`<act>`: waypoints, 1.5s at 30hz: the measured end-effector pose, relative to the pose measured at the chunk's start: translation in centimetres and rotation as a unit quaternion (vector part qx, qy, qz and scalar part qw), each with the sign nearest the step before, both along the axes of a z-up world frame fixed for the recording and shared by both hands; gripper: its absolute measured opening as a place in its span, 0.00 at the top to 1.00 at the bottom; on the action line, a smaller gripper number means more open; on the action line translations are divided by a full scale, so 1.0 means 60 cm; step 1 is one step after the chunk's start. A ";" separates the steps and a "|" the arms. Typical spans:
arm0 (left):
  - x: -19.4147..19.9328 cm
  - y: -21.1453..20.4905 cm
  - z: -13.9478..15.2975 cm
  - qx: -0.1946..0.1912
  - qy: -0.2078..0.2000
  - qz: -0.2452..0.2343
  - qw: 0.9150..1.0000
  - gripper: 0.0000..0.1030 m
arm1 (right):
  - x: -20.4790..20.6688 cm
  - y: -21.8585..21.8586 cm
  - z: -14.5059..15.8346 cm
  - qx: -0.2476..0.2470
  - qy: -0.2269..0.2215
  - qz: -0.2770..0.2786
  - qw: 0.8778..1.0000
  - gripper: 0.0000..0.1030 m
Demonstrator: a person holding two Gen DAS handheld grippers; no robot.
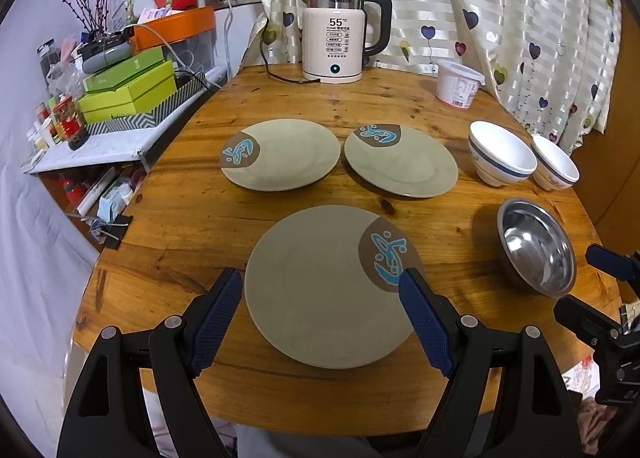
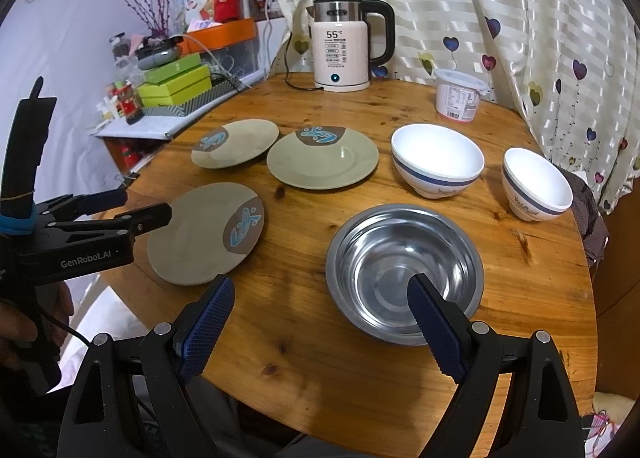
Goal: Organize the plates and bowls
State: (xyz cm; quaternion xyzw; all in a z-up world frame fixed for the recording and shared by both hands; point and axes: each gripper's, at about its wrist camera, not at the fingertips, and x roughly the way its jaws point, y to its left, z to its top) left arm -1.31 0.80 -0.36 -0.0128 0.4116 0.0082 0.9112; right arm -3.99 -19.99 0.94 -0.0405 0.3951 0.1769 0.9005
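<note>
Three grey-green plates with blue-and-brown emblems lie on the round wooden table (image 1: 180, 226): a near plate (image 1: 320, 290), a far left plate (image 1: 288, 156) and a far right plate (image 1: 404, 164). Two white bowls with blue bands (image 2: 438, 160) (image 2: 536, 186) stand at the right. A steel bowl (image 2: 404, 274) sits near the front. My left gripper (image 1: 322, 282) is open, its fingers either side of the near plate's near half. My right gripper (image 2: 322, 290) is open, its right finger over the steel bowl's near rim.
An electric kettle (image 1: 340, 38) with its cord stands at the table's back. A white plastic tub (image 1: 458, 84) is at the back right. A cluttered shelf with green boxes (image 1: 128, 90) is left of the table. A curtain hangs behind.
</note>
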 end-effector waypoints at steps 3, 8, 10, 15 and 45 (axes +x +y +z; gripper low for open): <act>0.000 0.001 0.000 -0.003 0.001 0.001 1.000 0.22 | 0.000 0.000 -0.001 0.000 0.000 0.000 1.000 0.14; 0.000 0.004 0.000 -0.009 0.002 0.000 1.000 0.21 | -0.001 0.003 0.000 0.000 0.000 0.003 1.000 0.14; 0.000 0.006 0.000 -0.015 0.001 -0.001 1.000 0.21 | -0.001 0.004 0.000 0.000 0.000 0.004 1.000 0.14; 0.000 0.006 -0.002 -0.023 0.001 -0.005 1.000 0.21 | -0.001 0.005 0.000 0.000 0.000 0.003 1.000 0.14; 0.013 0.020 -0.017 -0.039 0.019 0.001 0.999 0.22 | 0.013 0.011 -0.009 0.001 0.011 0.004 1.000 0.14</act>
